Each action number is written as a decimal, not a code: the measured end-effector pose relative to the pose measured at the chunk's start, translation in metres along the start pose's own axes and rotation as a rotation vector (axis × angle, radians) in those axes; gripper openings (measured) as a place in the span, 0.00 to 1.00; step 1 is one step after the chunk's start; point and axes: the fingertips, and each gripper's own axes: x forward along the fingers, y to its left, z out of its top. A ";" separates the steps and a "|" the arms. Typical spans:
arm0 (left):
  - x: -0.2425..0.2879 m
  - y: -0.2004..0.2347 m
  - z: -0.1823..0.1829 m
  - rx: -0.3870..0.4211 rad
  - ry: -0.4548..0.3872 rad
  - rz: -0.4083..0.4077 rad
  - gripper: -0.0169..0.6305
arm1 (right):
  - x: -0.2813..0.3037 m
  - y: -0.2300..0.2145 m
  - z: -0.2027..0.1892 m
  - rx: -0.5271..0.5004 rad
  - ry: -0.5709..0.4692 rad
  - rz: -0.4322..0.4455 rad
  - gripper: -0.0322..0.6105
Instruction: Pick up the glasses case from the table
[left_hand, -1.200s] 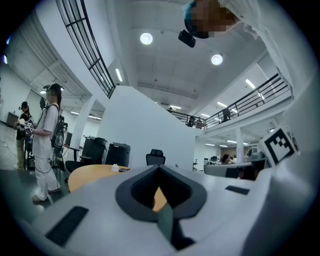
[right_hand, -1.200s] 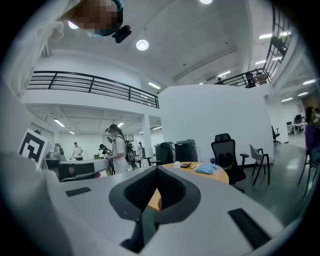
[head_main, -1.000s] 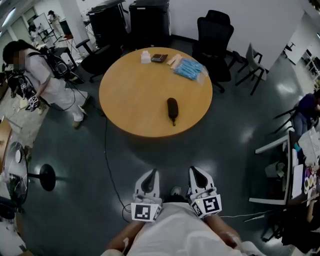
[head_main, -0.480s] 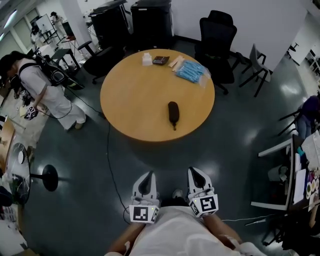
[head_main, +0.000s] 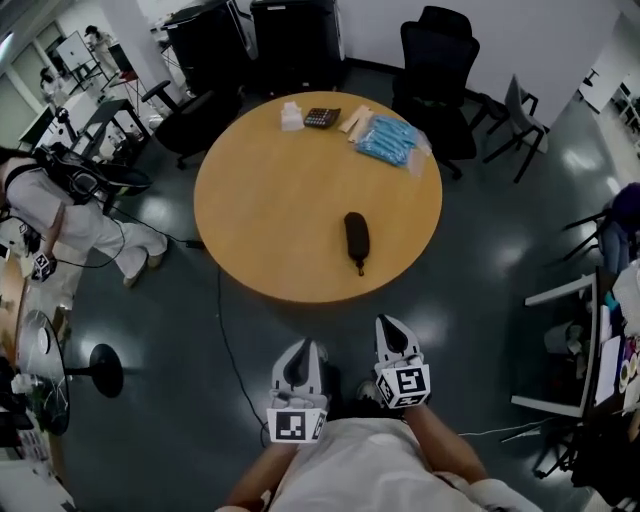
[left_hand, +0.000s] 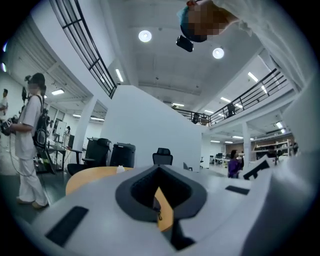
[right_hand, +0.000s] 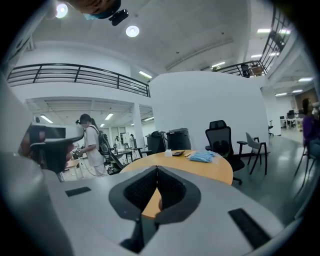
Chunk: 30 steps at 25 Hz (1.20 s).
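The glasses case, dark and oblong with a small zip pull at its near end, lies on the round wooden table, toward the near right part of the top. Both grippers hang over the floor short of the table's near edge, pointing at it. My left gripper is shut and holds nothing. My right gripper, also shut and with nothing in it, lies roughly in line with the case. In the left gripper view the jaws meet at the tips, with table and zip pull showing through the gap below. In the right gripper view my gripper is the same.
At the table's far edge lie a calculator, a small white box, wooden sticks and a blue packet. Black office chairs stand behind. A person stands left. A cable crosses the floor; a desk is right.
Both grippers have moved forward toward the table, which now sits nearer in the head view. The person at the left has shifted further left. Both jaws stay shut.
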 end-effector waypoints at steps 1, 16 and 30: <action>0.012 0.004 -0.002 -0.012 0.005 -0.027 0.03 | 0.016 -0.004 -0.004 0.000 0.007 -0.015 0.07; 0.105 0.058 -0.014 -0.043 0.095 -0.144 0.03 | 0.164 -0.057 -0.104 0.016 0.301 -0.188 0.08; 0.117 0.082 -0.043 -0.050 0.137 -0.072 0.03 | 0.221 -0.090 -0.203 0.005 0.538 -0.253 0.37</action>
